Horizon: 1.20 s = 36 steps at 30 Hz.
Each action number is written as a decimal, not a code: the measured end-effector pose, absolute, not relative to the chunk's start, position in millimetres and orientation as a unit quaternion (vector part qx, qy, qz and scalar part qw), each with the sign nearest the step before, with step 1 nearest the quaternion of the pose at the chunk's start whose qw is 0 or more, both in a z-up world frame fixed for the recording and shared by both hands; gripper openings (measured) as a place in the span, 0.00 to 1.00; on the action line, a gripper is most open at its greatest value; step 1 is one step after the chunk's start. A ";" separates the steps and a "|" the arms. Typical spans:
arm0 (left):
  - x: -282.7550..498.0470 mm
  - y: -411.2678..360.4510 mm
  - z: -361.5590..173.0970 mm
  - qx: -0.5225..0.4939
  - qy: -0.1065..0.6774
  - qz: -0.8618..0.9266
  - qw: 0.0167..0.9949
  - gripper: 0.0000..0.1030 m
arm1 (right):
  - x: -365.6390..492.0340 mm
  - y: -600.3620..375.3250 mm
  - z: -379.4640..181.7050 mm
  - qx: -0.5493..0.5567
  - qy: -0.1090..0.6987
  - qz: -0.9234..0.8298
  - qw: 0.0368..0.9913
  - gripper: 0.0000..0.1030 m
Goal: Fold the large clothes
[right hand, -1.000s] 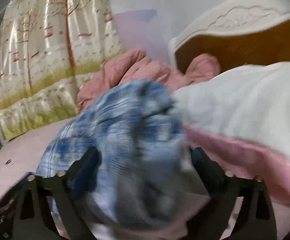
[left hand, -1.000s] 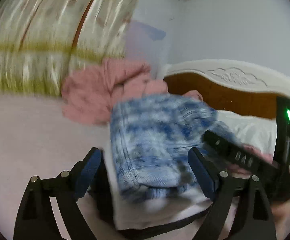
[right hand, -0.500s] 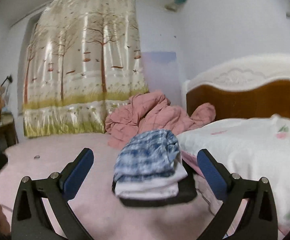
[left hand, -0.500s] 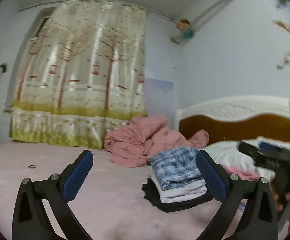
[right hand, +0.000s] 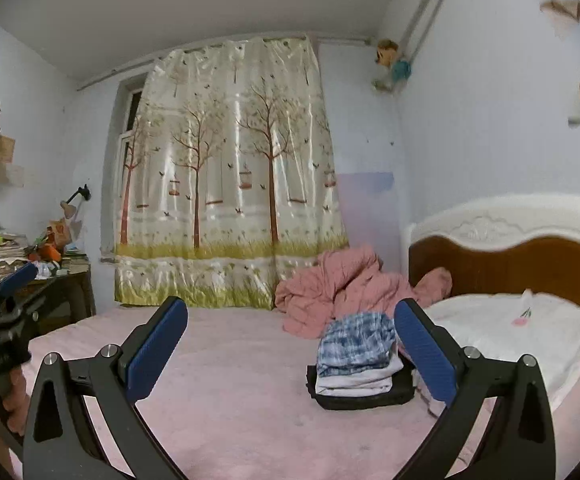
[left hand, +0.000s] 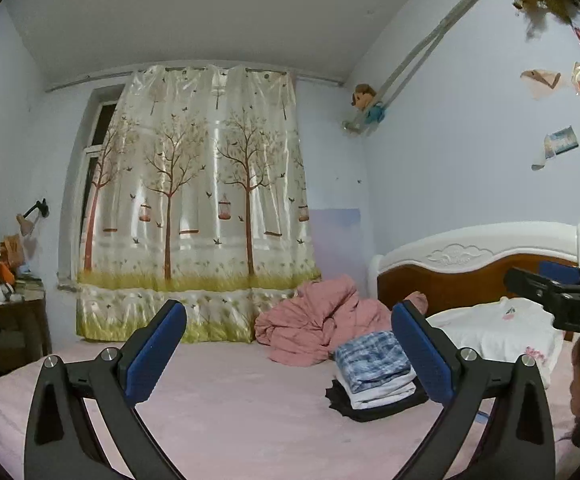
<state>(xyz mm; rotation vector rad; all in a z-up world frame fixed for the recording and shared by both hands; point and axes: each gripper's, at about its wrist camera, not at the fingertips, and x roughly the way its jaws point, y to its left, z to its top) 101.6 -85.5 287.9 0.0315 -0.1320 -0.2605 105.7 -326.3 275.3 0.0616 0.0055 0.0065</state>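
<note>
1. With both tools lifted off the bed [left hand: 230,412], the left gripper [left hand: 290,354] has its fingers spread wide and nothing between them; its jaws have just been opening. The right gripper [right hand: 292,354] is the same, pads wide apart and empty.
2. Task item: folded stack [right hand: 356,364] sits on the pink sheet near the pillow [right hand: 522,332], blue plaid piece [left hand: 372,360] on top, white layer under it, black garment at the bottom. Neither tool touches it.
3. Risk: top plaid fold looks puffy and sits a bit off-centre on the white layer; likely to slump or unroll by itself since nothing pins it.
4. Risk: stack is just beside the pillow edge, soft mattress; any push on the bed nearby could tip it toward the pillow.
5. Risk: crumpled pink blanket [left hand: 318,326] lies right behind the stack; reaching for a next garment there could drag the pile or snag it with an open finger.
6. Risk: the two tools are close to each other, each shows in the other's view edge; a fast swing could knock them together.
7. Cannot tell if any unfolded clothes remain.
</note>
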 end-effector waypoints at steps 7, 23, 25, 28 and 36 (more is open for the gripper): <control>111.1 -63.7 220.8 -0.019 -0.014 -0.153 0.988 1.00 | 122.1 -312.9 206.6 0.045 0.038 -0.032 0.998 1.00; 204.6 -64.7 -10.2 0.003 0.115 -0.058 0.992 1.00 | 198.9 -288.1 -27.7 0.040 0.177 -0.070 0.981 0.97; 202.3 -67.7 -12.4 0.009 0.111 -0.063 0.992 1.00 | 196.5 -278.2 -28.8 0.022 0.173 -0.074 0.982 0.97; 197.7 -71.2 -12.5 0.019 0.095 -0.060 0.993 1.00 | 191.8 -271.1 -26.4 0.000 0.159 -0.080 0.984 0.99; 197.0 -74.8 -10.4 0.024 0.092 -0.063 0.993 1.00 | 190.0 -272.5 -26.2 0.004 0.164 -0.089 0.982 0.99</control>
